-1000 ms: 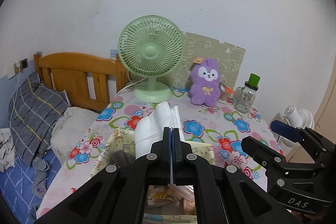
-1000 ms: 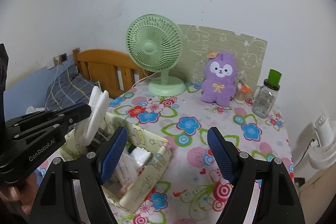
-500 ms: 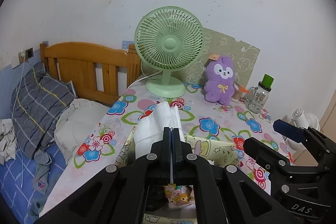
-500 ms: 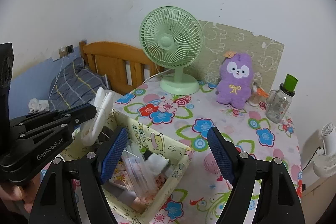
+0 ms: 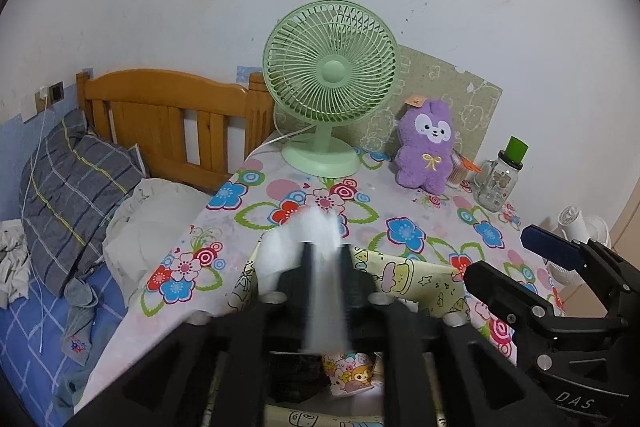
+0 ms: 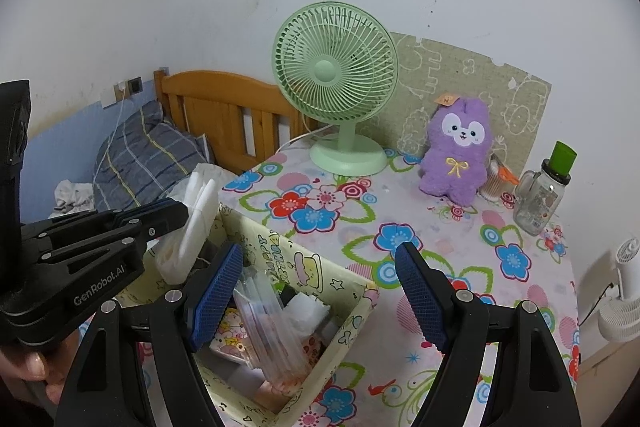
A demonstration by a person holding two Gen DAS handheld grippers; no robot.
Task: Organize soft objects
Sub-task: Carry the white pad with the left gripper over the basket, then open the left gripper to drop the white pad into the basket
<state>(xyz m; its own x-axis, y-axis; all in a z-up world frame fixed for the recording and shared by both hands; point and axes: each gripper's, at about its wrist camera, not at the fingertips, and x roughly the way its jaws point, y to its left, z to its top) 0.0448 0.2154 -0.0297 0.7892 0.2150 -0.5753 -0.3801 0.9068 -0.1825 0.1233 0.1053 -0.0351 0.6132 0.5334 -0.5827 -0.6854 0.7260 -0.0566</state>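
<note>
**Two grippers over a patterned storage box**

Two tools were at work: my left gripper was clamped on a soft white pad, its jaws blurred in the left wrist view, holding it above the near-left corner of the yellow cartoon-print box. My right gripper hung wide open over that box, its blue ribbed pads touching nothing. Inside lay clear plastic sleeves, white wadding and a printed packet. The box sat on a table under a glossy flowered cloth. At the far edge stood a pale green fan, a fuzzy purple plush and a green-capped glass bottle. A wooden headboard and grey plaid pillow lay to the left.
</note>
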